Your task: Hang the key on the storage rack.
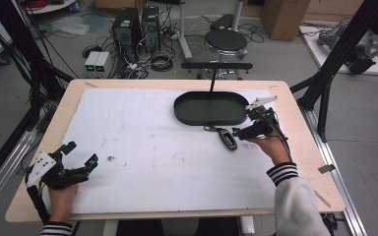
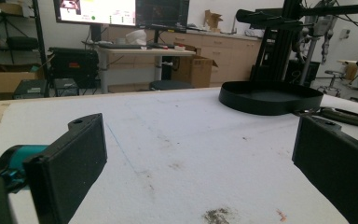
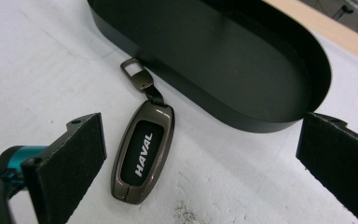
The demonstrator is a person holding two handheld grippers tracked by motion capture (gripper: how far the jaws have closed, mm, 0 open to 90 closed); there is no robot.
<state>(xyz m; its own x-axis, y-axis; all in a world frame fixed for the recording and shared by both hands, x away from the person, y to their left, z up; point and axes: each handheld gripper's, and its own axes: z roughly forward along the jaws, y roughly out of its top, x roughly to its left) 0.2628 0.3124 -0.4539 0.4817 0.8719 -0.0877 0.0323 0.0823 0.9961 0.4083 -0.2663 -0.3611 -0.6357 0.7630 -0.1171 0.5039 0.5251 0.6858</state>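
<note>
Hovering right gripper (image 1: 238, 132) wide open over key fob (image 3: 143, 151), left gripper (image 1: 81, 156) resting open

Black jaws, teal joints; striped-cuff white sleeve (image 1: 290, 196)

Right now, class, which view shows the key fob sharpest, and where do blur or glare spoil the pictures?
Right gripper view: the key fob is sharp, its HAVAL lettering readable, with soft glare on its rim. High view: the fob is small and lacks detail. Left gripper view: the near jaws look soft, and the bright monitor is washed out.
</note>
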